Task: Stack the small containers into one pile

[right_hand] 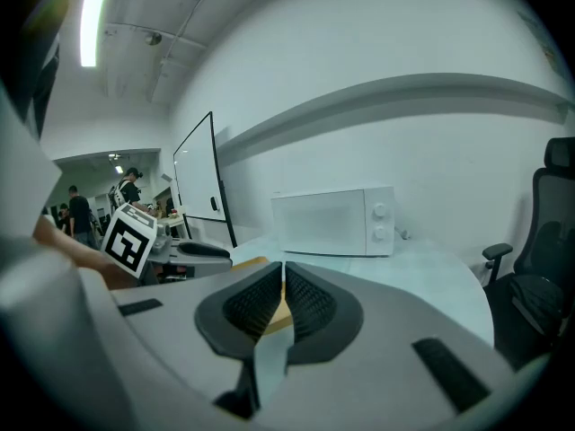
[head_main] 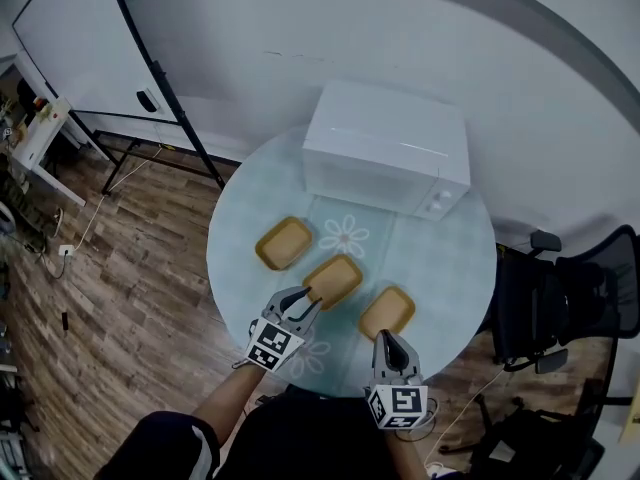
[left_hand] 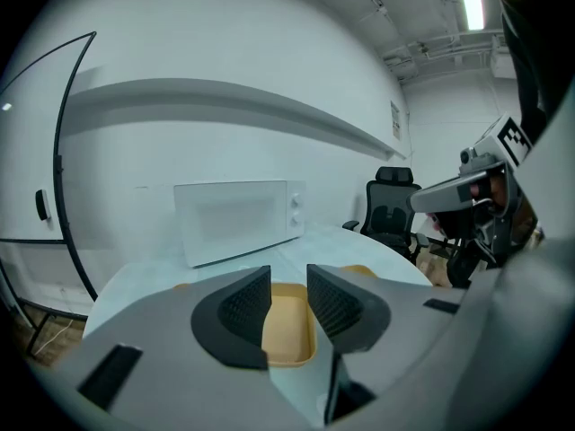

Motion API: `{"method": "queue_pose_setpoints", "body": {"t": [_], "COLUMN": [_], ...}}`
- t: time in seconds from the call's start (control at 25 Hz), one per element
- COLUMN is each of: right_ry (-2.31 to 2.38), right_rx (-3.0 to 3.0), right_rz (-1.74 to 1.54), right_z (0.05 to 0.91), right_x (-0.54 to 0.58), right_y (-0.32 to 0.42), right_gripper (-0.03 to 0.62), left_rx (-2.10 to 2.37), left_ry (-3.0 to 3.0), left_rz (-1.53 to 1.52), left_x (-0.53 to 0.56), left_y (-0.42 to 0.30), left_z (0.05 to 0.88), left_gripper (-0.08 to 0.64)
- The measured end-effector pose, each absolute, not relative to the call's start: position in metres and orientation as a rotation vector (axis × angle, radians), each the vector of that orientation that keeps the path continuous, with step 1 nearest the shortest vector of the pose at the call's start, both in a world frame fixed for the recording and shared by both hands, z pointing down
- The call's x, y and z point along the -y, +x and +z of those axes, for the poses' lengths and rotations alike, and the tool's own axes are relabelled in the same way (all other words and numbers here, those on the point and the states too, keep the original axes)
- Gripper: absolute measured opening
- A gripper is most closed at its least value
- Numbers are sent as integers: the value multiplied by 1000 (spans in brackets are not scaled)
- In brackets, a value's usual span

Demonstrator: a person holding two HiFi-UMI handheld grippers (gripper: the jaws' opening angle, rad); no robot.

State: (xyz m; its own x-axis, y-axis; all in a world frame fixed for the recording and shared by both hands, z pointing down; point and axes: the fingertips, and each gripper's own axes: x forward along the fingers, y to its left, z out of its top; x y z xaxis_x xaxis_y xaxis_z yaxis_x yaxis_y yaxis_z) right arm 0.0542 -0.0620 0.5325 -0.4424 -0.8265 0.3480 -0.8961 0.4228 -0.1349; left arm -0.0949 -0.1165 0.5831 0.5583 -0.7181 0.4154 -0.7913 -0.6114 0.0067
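Head view: left claw [head_main: 310, 298] open at middle container [head_main: 336, 279] edge; right claw [head_main: 388, 338] closed near right container [head_main: 388, 310].

I find the microwave [head_main: 385, 148] closing off the upper part of the tabletop [head_main: 455, 258]. The upper-left container [head_main: 284, 243], middle container [head_main: 333, 280] and lower-right container [head_main: 387, 311] run diagonally across centre, with narrow gaps between. Bare surface lies centre right. An office chair [head_main: 565, 298] stands beyond the right edge.
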Motion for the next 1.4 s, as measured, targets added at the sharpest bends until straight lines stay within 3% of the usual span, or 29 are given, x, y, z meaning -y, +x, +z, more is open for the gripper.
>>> {"method": "queue_pose_setpoints", "body": {"t": [1.4], "right_ry": [1533], "right_rx": [2322], "right_rz": [592], "right_z": [568], "right_x": [91], "right_y": [69], "right_gripper": [26], "left_rx": [976], "left_ry": [2340], "left_rz": [1018], "left_x": [212], "left_y": [-108], "left_z": [746], "left_gripper": [120]}}
